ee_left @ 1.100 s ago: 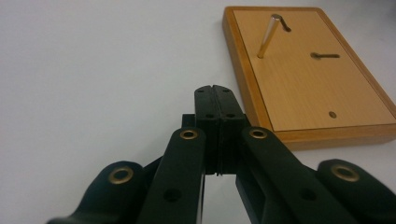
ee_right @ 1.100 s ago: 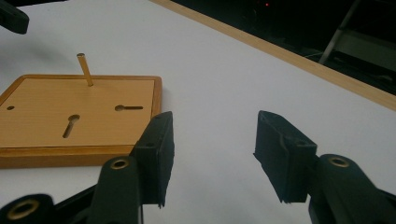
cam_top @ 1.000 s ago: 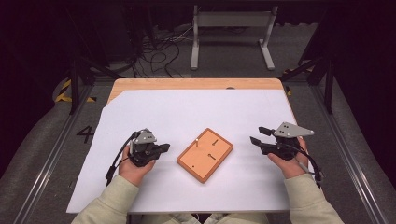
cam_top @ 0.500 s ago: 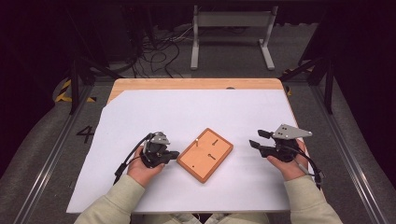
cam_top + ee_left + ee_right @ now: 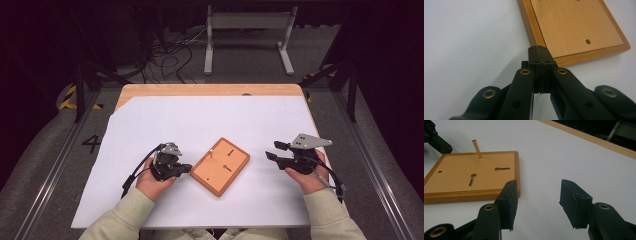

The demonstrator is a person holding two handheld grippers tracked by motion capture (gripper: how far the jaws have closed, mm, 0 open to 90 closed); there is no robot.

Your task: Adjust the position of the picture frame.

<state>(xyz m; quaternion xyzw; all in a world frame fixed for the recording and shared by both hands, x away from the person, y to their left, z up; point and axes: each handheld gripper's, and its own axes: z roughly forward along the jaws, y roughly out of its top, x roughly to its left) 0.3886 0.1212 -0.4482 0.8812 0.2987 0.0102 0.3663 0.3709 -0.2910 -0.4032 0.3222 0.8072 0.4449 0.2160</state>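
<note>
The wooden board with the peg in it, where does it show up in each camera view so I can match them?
High view: the wooden board lies mid-table on the white sheet, between the two grippers.
Left gripper view: upper right, one corner just beyond the shut left gripper.
Right gripper view: left side, beyond the open right gripper.
Shared landmark: the board's raised darker rim; its upright peg and two keyhole slots appear in the high and right gripper views.

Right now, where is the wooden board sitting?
In the high view the wooden board lies flat on the white sheet, near the person's edge, between the left hand-held gripper and the right hand-held gripper, closer to the left.
</note>
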